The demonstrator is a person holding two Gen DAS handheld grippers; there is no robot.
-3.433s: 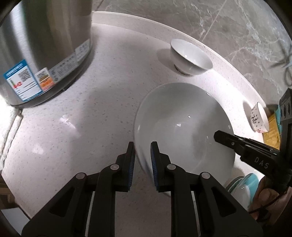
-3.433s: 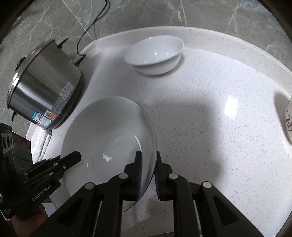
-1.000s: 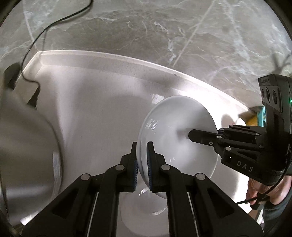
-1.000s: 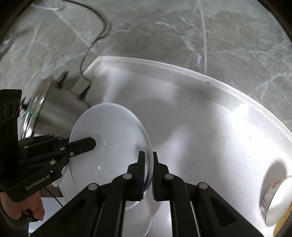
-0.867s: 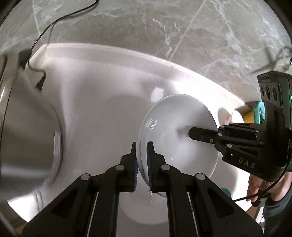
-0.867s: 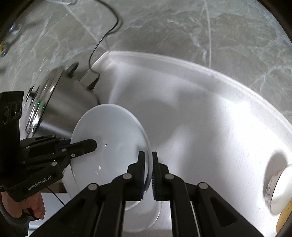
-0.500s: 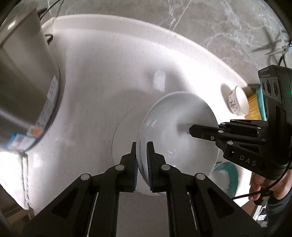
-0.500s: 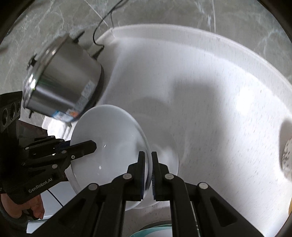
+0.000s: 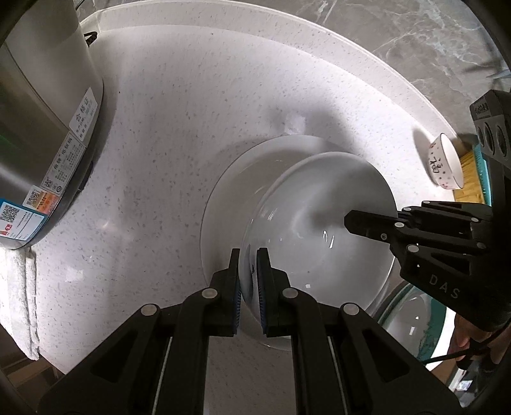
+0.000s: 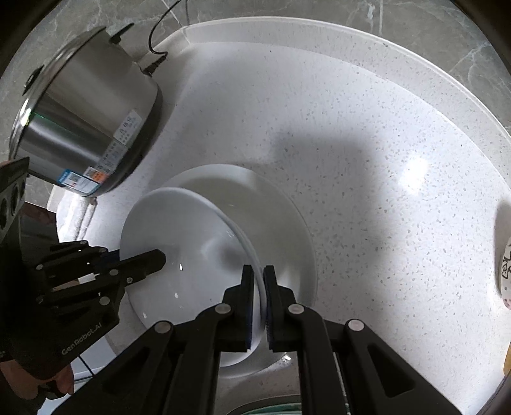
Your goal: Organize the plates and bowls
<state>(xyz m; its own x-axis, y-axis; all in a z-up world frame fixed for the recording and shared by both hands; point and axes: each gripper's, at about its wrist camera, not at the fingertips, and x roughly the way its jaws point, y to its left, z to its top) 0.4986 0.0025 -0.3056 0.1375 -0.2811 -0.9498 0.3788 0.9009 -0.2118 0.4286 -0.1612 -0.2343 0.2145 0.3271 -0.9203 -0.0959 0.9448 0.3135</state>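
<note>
A white speckled counter (image 9: 166,134) runs under a grey marble wall (image 10: 287,9), with a raised lip along its back edge. A big stainless steel cooker (image 10: 86,127) stands at the left end, stickers on its side and a black cord (image 10: 159,38) plugged in behind it.

Out in the open stretch of counter a wide white plate (image 9: 230,185) lies flat. Above it, tilted, is a white bowl (image 9: 319,230), carried by both grippers at once. The left gripper (image 9: 248,281) is clamped on the bowl's near rim in its own view, blue pads pinching the thin edge. The right gripper (image 10: 258,306) grips the opposite rim the same way, its jaws narrow around the white edge. In each wrist view the other gripper reaches in from the side, over the hollow of the bowl. The bowl sits directly over the plate; I cannot tell whether its foot touches the plate.

A small patterned cup (image 9: 442,162) lies on its side near the right end of the counter, just beside a yellow mat (image 9: 469,178). A teal-rimmed dish (image 9: 412,322) shows at the lower right, partly hidden behind the right gripper. A person's fingers (image 10: 60,383) wrap the handle of the left gripper at the lower left.
</note>
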